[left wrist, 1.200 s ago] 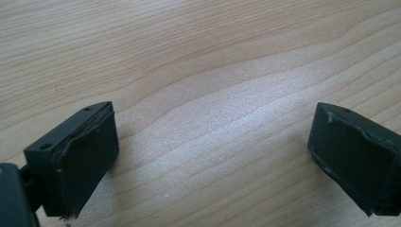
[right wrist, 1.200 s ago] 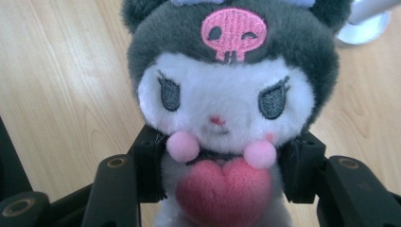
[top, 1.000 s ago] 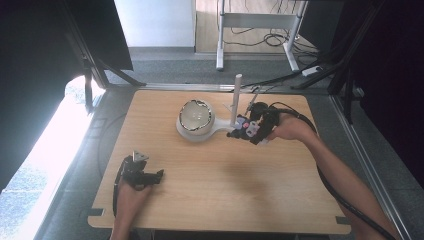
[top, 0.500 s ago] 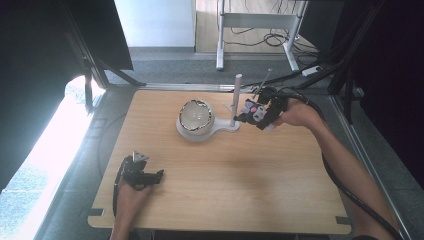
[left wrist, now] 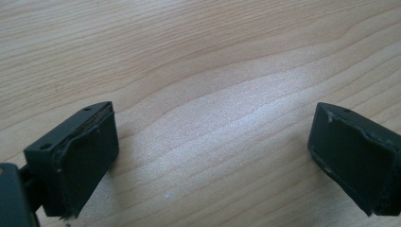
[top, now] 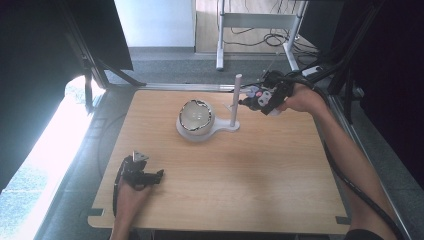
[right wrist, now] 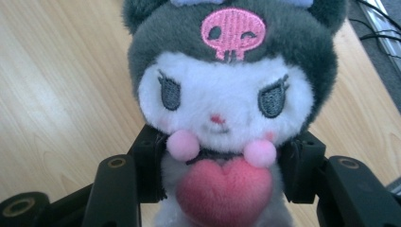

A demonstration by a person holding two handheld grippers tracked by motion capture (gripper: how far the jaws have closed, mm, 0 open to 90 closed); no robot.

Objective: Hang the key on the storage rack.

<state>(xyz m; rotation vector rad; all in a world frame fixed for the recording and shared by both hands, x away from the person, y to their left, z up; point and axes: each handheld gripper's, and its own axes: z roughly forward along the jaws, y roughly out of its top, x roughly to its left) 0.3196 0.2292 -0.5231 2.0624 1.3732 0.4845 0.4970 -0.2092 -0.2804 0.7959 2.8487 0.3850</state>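
Observation:
My right gripper point(top: 252, 100) is shut on a small plush toy point(right wrist: 222, 94) with a white face, a dark grey hood bearing a pink skull, and a red heart on its chest. In the high view the plush toy point(top: 255, 94) hangs in the air just right of the white post point(top: 235, 97) of a stand. That stand's base point(top: 220, 131) carries a shiny dome-shaped bowl point(top: 195, 116). My left gripper point(top: 150, 176) rests on the table near the front left, jaws open over bare wood point(left wrist: 213, 142) with nothing between them.
The wooden table point(top: 260, 180) has open surface across its middle and right. A metal frame and cables point(top: 260, 35) stand on the floor beyond the far edge. Dark panels flank both sides.
My right gripper has risen and moved right and away with the plush toy, from beside the stand's base to the height of the post's top. The left gripper has stayed put.

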